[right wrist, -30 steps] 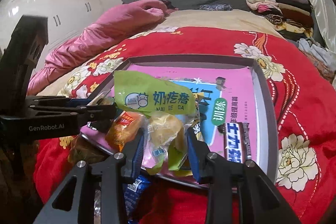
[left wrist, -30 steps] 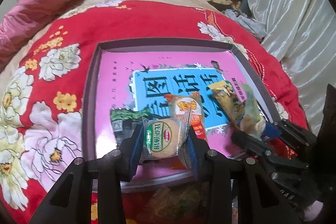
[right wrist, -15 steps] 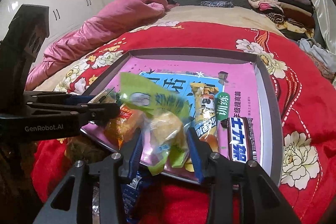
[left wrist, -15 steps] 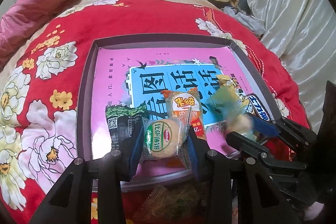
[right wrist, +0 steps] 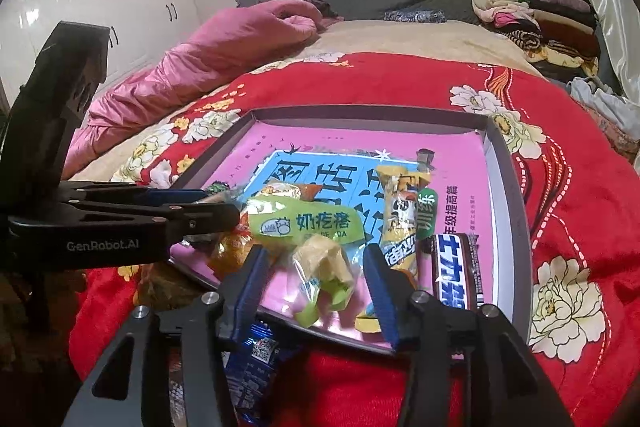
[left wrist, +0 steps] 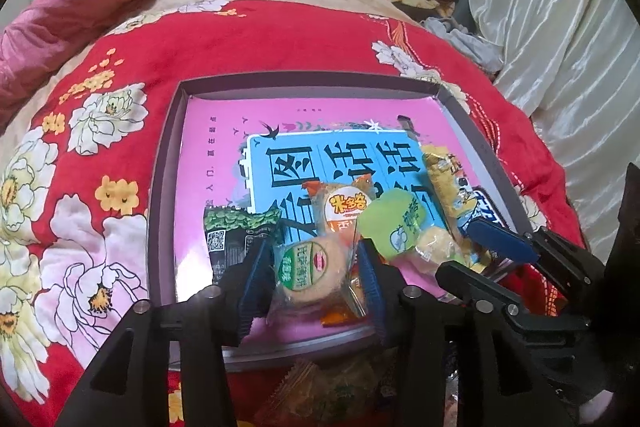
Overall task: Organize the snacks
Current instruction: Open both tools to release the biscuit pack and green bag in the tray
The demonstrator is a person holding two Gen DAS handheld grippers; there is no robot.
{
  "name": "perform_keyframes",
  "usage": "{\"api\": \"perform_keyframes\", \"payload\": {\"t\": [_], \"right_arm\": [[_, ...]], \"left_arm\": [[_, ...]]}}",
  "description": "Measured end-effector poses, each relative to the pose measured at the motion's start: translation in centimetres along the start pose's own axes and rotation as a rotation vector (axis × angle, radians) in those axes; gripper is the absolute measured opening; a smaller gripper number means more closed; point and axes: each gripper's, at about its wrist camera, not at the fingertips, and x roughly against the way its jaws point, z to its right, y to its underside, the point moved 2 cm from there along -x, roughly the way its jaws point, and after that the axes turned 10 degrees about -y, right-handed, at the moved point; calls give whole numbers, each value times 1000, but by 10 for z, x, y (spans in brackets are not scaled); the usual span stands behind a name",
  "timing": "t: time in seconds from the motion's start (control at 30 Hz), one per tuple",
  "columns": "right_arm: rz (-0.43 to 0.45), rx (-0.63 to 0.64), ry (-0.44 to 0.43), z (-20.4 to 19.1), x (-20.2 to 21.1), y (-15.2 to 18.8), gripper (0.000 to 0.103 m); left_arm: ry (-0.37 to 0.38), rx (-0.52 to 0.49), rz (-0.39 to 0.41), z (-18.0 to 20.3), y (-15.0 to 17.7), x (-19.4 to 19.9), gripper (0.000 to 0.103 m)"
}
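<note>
both hand-held grippers over tray [left wrist: 164,187] — blue packet [right wrist: 252,359] half hidden below.

We look forward and down from each wrist, close over the near edge of the tray [left wrist: 164,187] [right wrist: 508,187]. Both views share its pink floor, the red blanket [left wrist: 240,39] [right wrist: 400,83] and the far headboard.
</note>
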Motion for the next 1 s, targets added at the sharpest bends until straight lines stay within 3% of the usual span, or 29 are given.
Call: {"api": "perform_keyframes", "payload": {"t": [0.57,1.0], "right_arm": [[57,-4,-12,-3,15,-5,60],[89,30,-3,-11,21,-6,80]], "left_arm": [[41,12,25,4,-2,18,74],[55,29,32,-3,4,33,78]]}}
